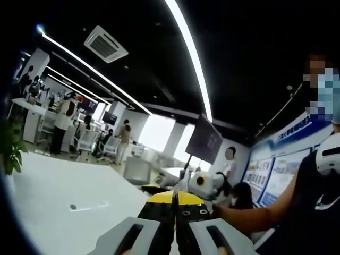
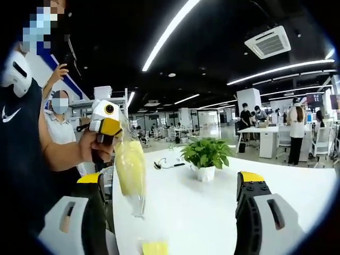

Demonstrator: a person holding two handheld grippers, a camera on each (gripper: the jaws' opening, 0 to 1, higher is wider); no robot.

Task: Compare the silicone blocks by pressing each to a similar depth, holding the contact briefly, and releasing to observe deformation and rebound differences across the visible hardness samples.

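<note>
A clear plastic bag with a yellow silicone block (image 2: pixel 130 170) inside hangs over the white table (image 2: pixel 212 218). It hangs from my left gripper (image 2: pixel 108 126), which a hand holds up at the left of the right gripper view. In the left gripper view my left gripper (image 1: pixel 175 204) has its yellow-tipped jaws pressed together. My right gripper (image 2: pixel 170 180) stands open, jaws wide apart with nothing between them, and points at the bag; it also appears as a white body (image 1: pixel 204 183) past the left jaws. Another yellow block (image 2: pixel 154 247) lies on the table at the bottom edge.
A potted green plant (image 2: pixel 204 155) stands mid-table, with a dark cable (image 2: pixel 169 164) beside it. The person holding the grippers (image 1: pixel 313 202) stands close at the table's side. Further back are desks, chairs and several people (image 1: pixel 64 122) in an open office.
</note>
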